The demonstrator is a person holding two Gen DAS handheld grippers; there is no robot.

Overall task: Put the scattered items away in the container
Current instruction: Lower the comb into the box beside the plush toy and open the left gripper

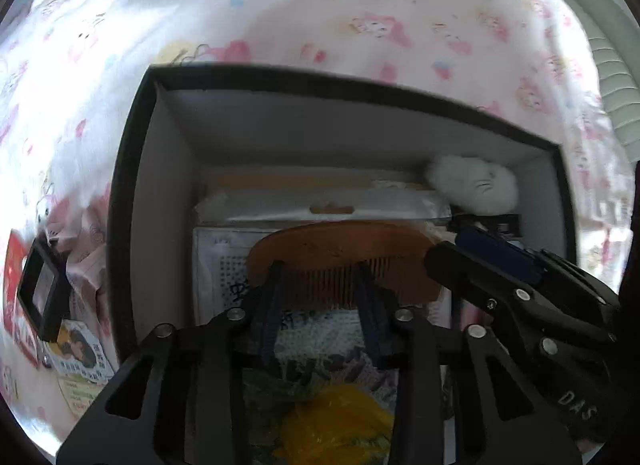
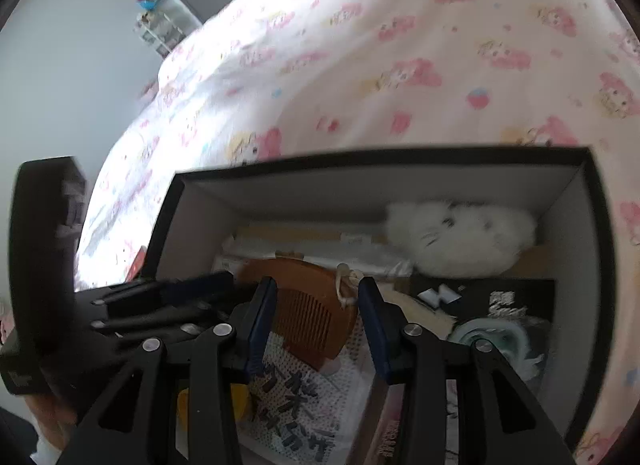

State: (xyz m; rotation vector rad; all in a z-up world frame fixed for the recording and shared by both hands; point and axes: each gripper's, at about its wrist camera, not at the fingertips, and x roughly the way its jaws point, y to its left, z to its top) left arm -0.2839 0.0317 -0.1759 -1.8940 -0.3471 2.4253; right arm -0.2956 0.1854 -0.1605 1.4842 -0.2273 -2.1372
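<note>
A black box with white inner walls (image 1: pixel 160 169) (image 2: pixel 576 217) sits on the bed. Inside lie a brown wooden comb (image 1: pixel 340 249) (image 2: pixel 308 305), a white fluffy toy (image 1: pixel 476 185) (image 2: pixel 460 237), flat packets (image 1: pixel 320 205), a dotted packet (image 2: pixel 312 389) and a yellow item (image 1: pixel 336 421). My left gripper (image 1: pixel 318 269) is open over the box, its fingers above the comb without gripping it. My right gripper (image 2: pixel 316 285) is open too, just above the comb's right end. Each gripper shows in the other's view, the right one (image 1: pixel 500 265) and the left one (image 2: pixel 168 297).
The bed carries a white sheet with pink cartoon prints (image 1: pixel 320 17) (image 2: pixel 400 65). Left of the box lie a black-framed item (image 1: pixel 40 293), a red packet (image 1: pixel 12 273) and a printed card (image 1: pixel 80 361). A white slatted object (image 1: pixel 612 77) stands far right. A shelf (image 2: pixel 160 25) stands by the wall.
</note>
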